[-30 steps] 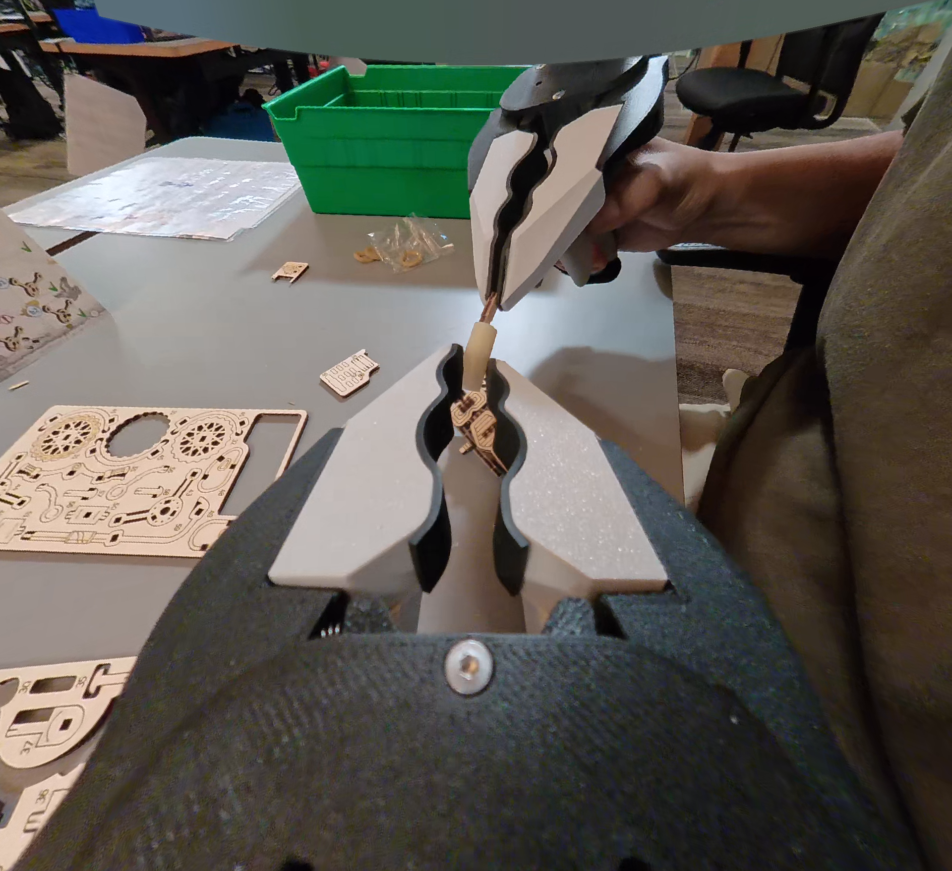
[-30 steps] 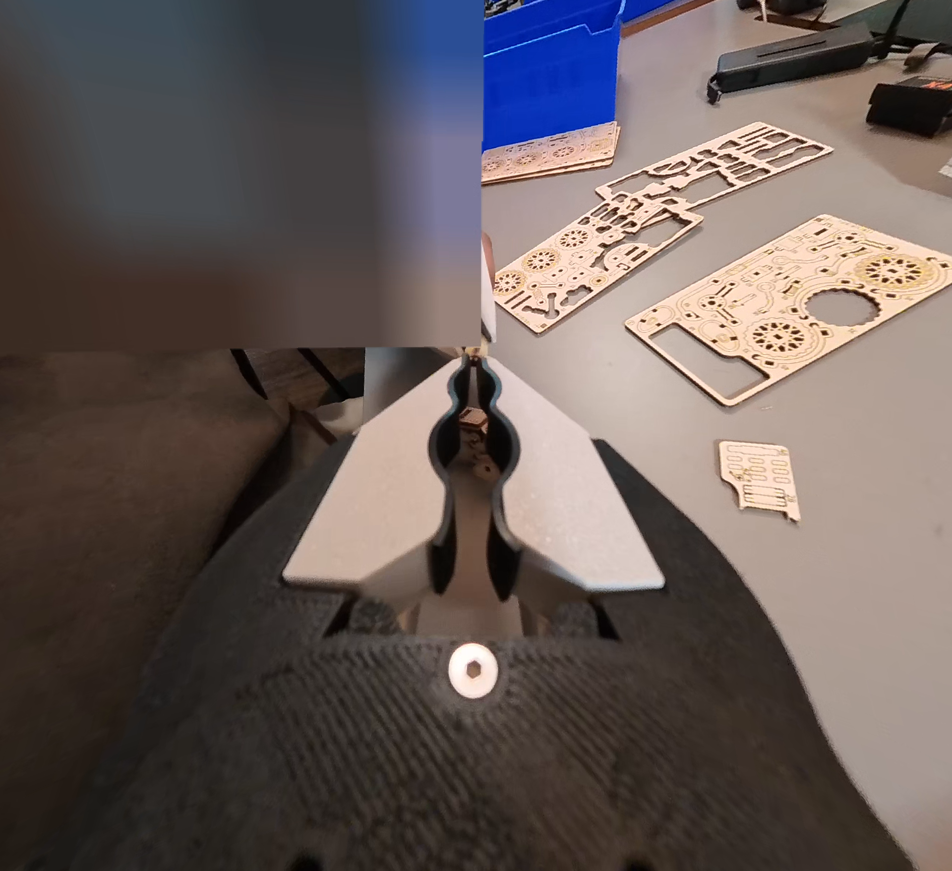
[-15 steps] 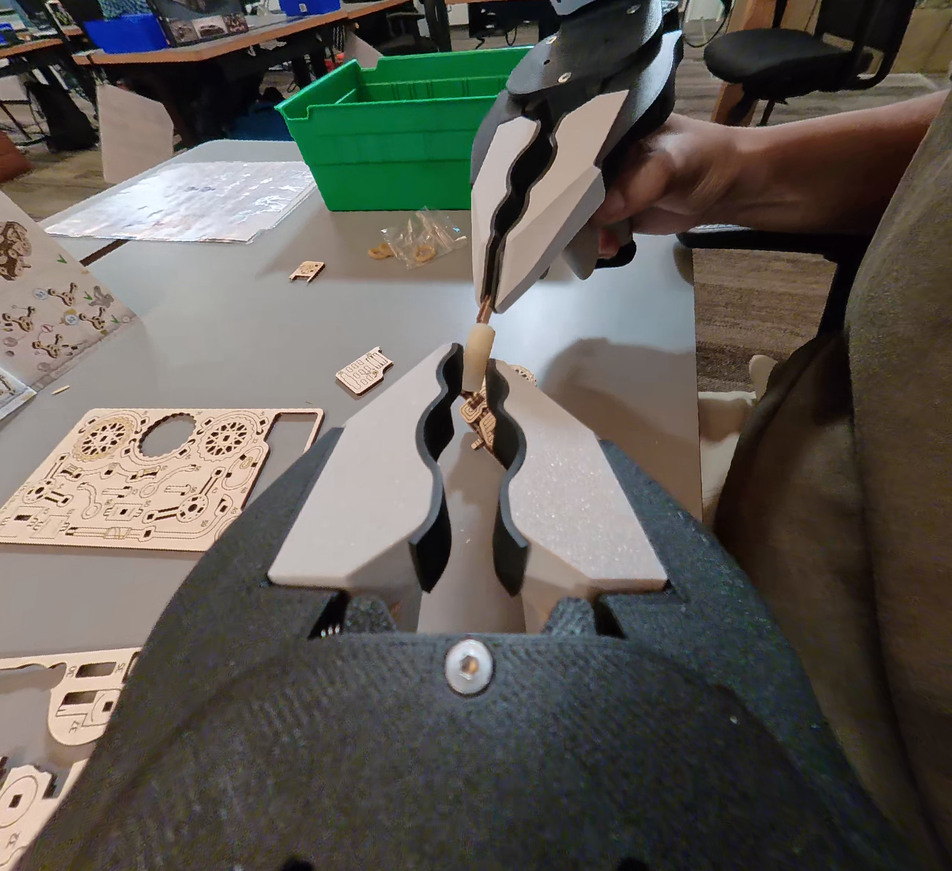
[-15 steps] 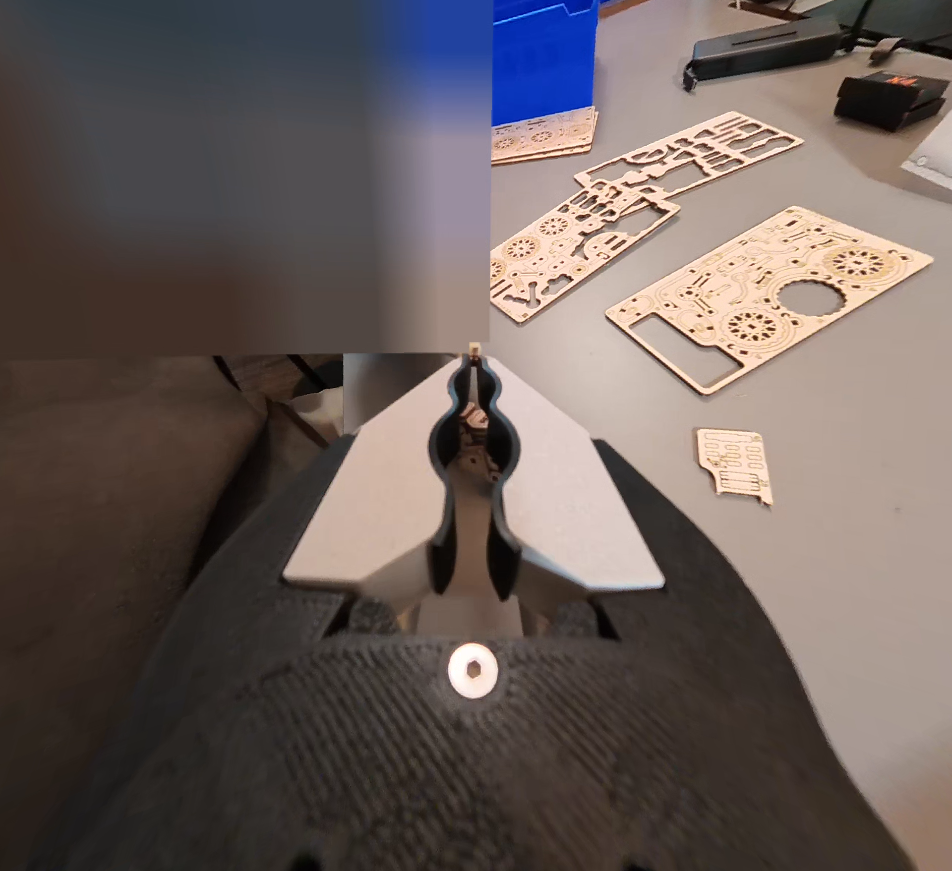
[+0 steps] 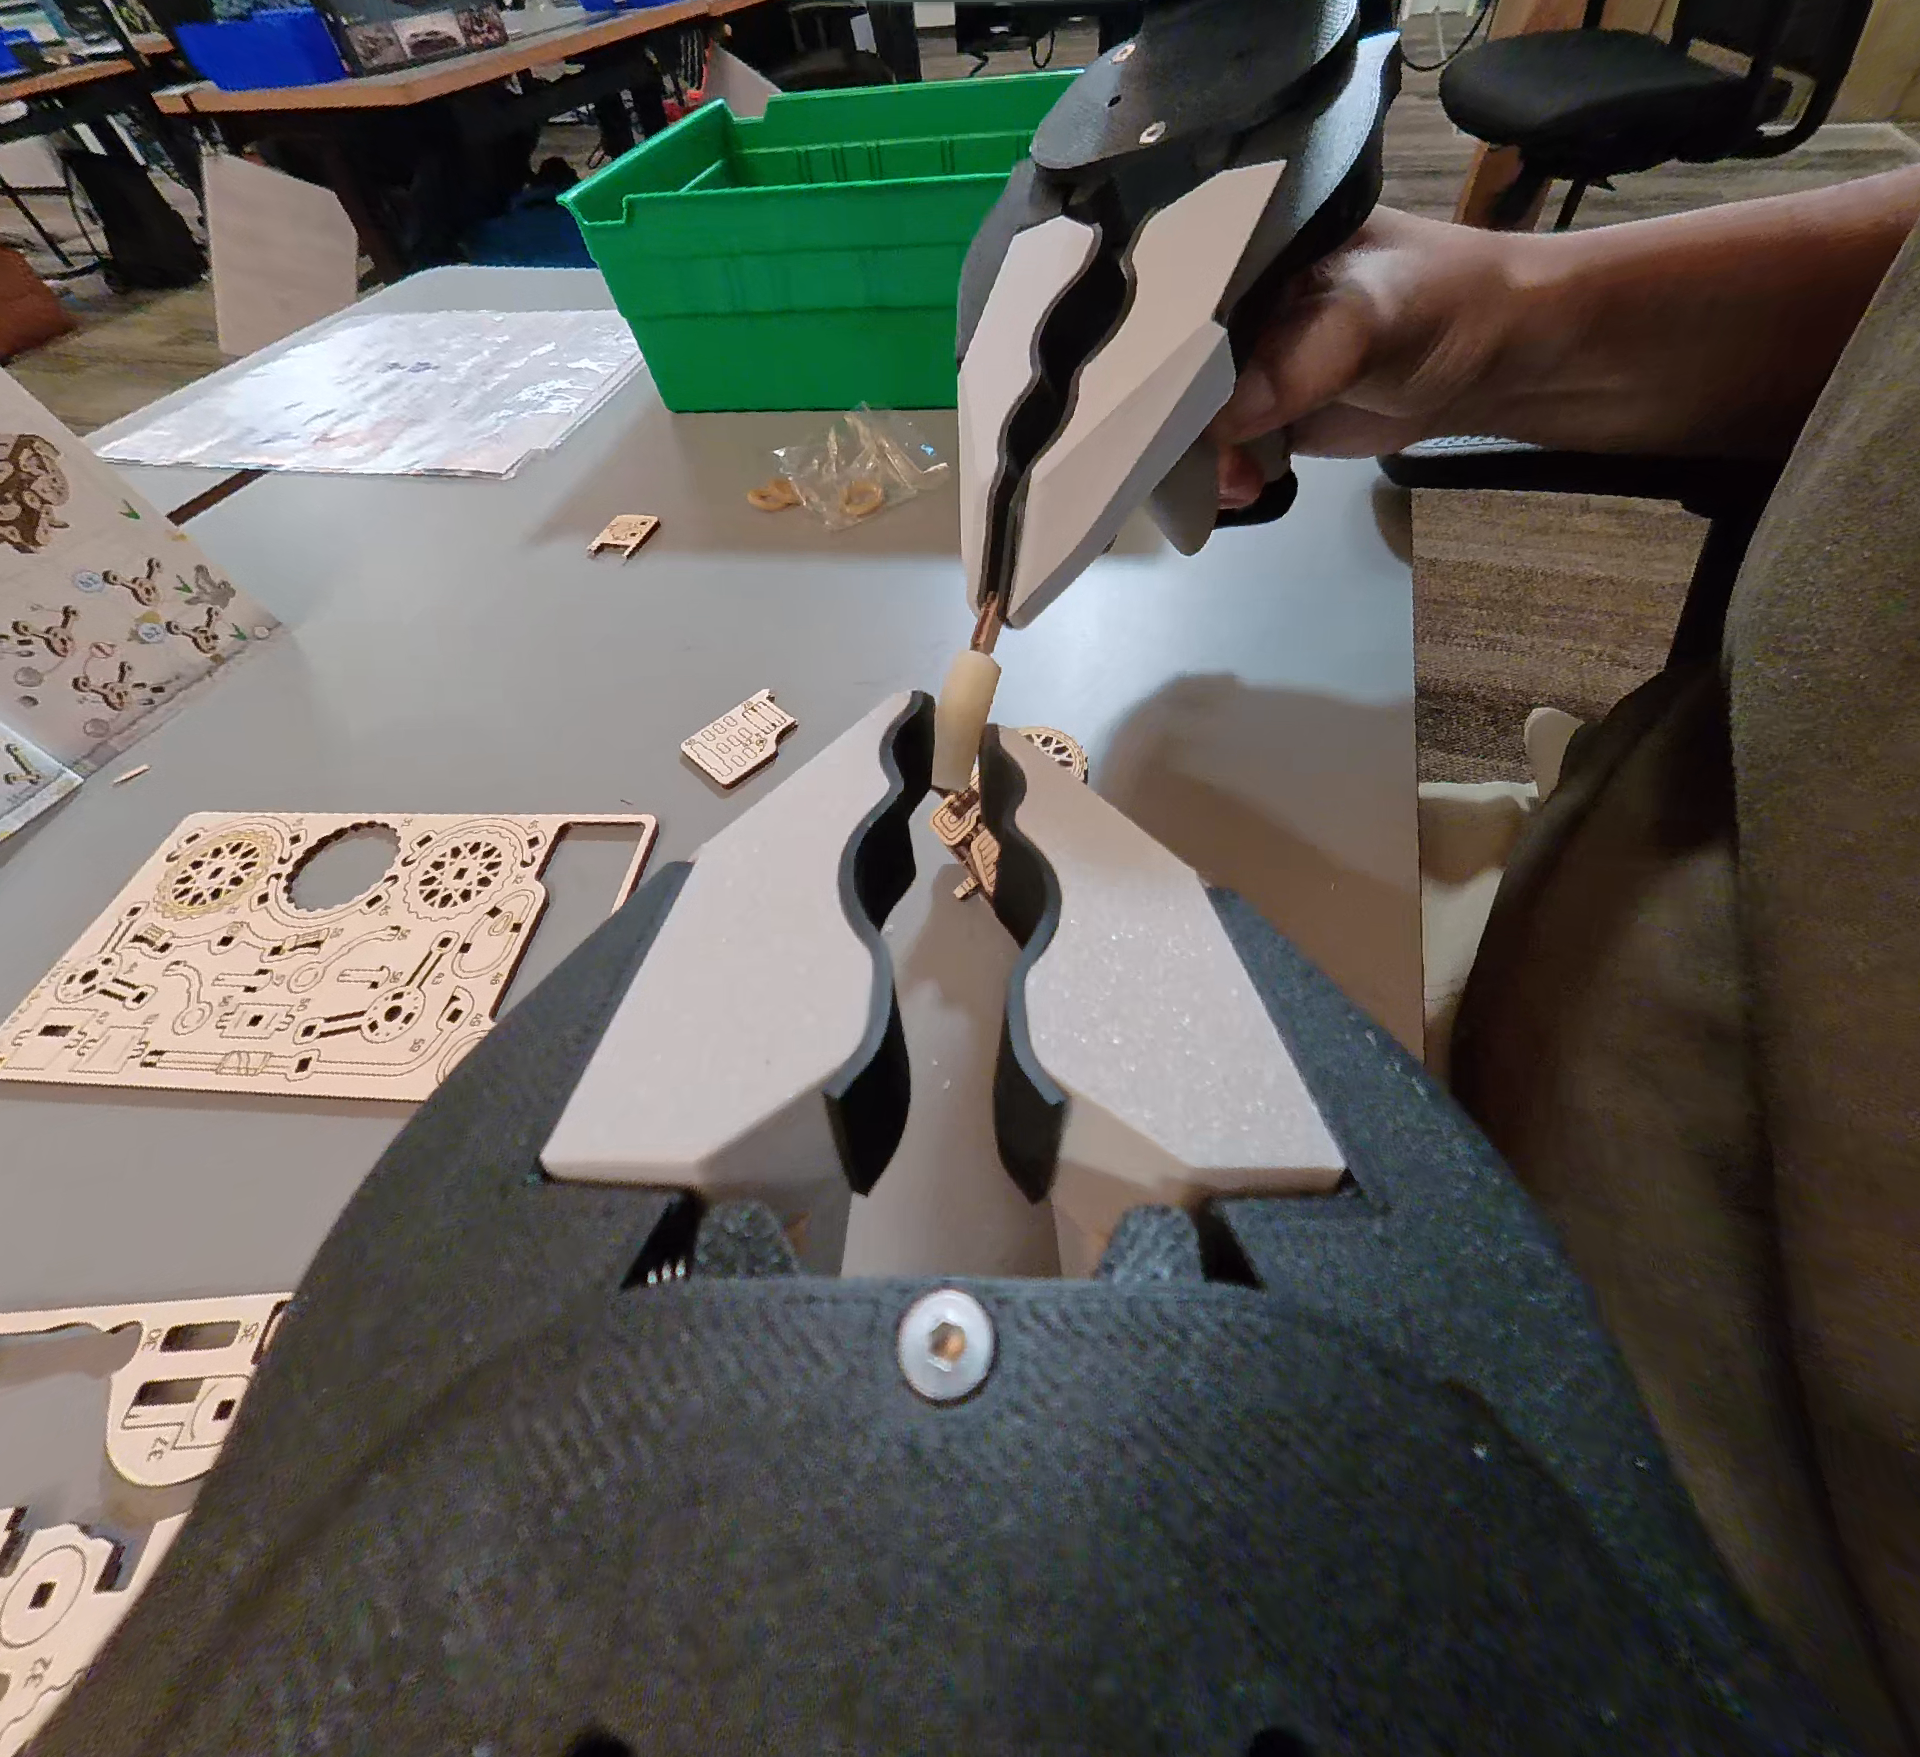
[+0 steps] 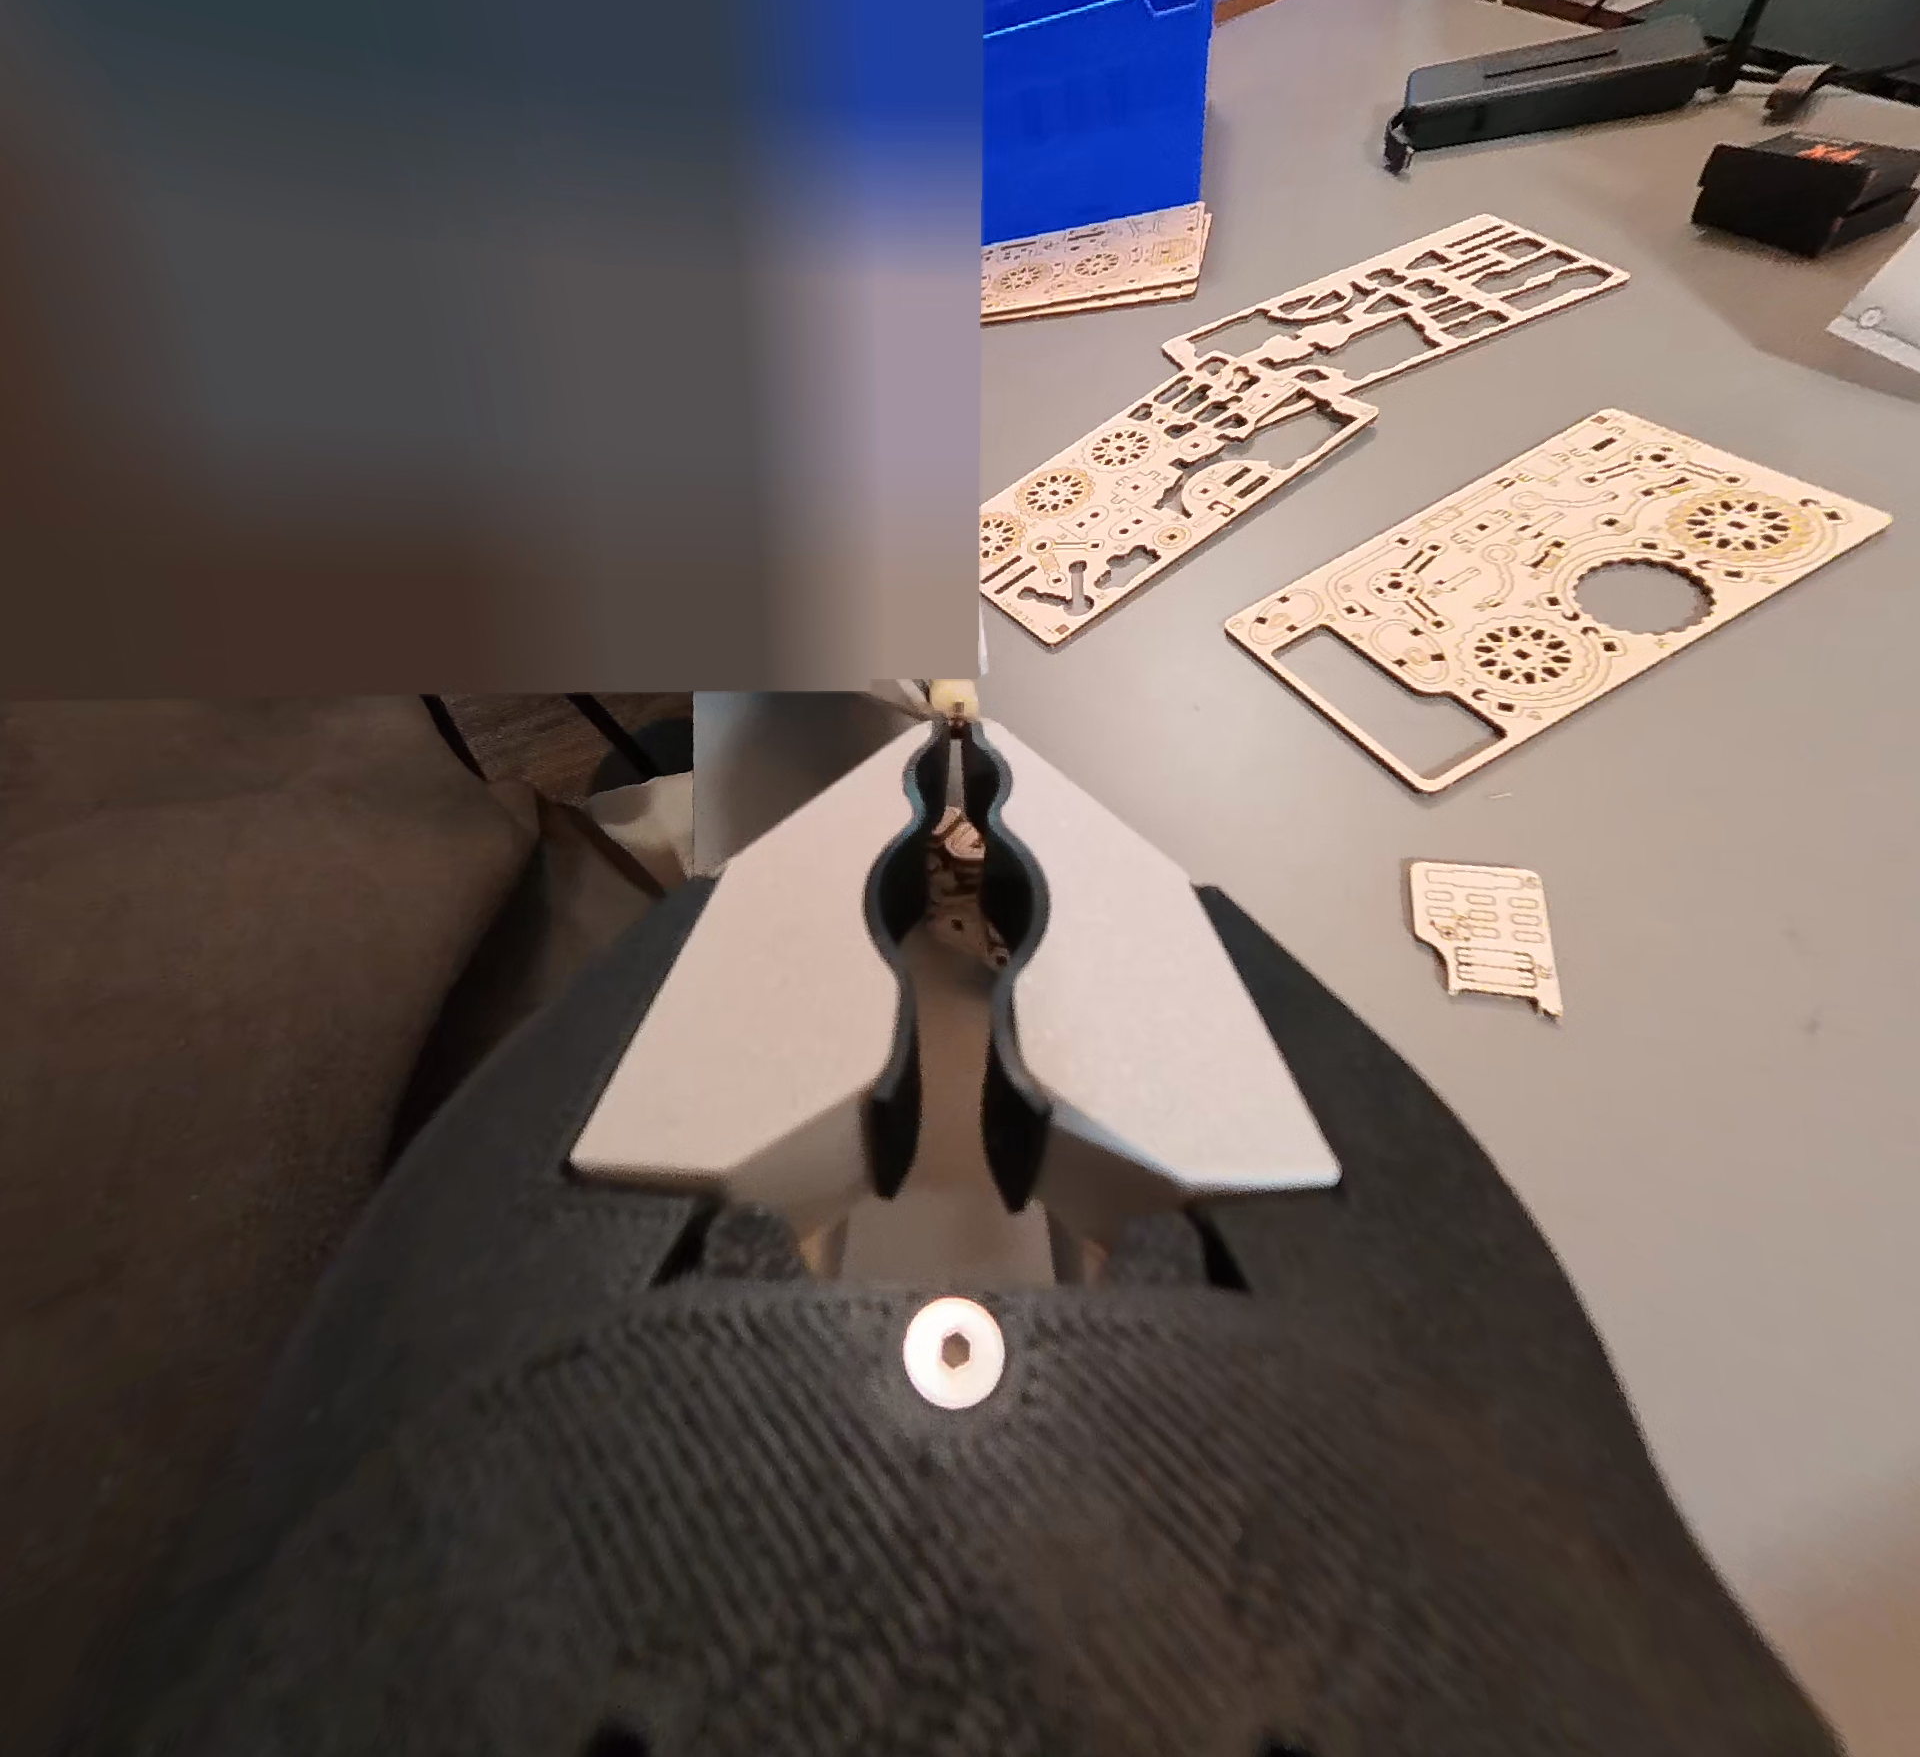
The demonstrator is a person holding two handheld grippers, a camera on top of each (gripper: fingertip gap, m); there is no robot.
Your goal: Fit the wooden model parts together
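In the left wrist view my left gripper [image 5: 954,731] is shut on a small wooden assembly [image 5: 966,840] and holds it above the grey table [image 5: 520,668]. My right gripper [image 5: 992,611] comes down from above, held by a hand. It is shut on a thin brown pin [image 5: 985,632] that carries a cream sleeve [image 5: 964,720]. The sleeve's lower end sits between my left fingertips, on top of the assembly. In the right wrist view my right gripper [image 6: 954,739] is shut, the cream sleeve [image 6: 952,694] shows just past its tips, and the assembly [image 6: 961,876] shows through the finger gap.
A green bin [image 5: 810,253], a clear bag [image 5: 852,471] and loose small parts [image 5: 740,736] lie beyond. Wooden part sheets [image 5: 291,949] lie to the left. A wooden gear [image 5: 1049,751] lies near the table's right edge. Blue bins [image 6: 1101,97] and black devices [image 6: 1558,86] stand farther off. Both grippers' tips are close together, under 4 cm apart.
Both grippers keep their holds and stay together, sleeve on the assembly. Both have shifted a little, so the table and room behind them sit differently in each view.
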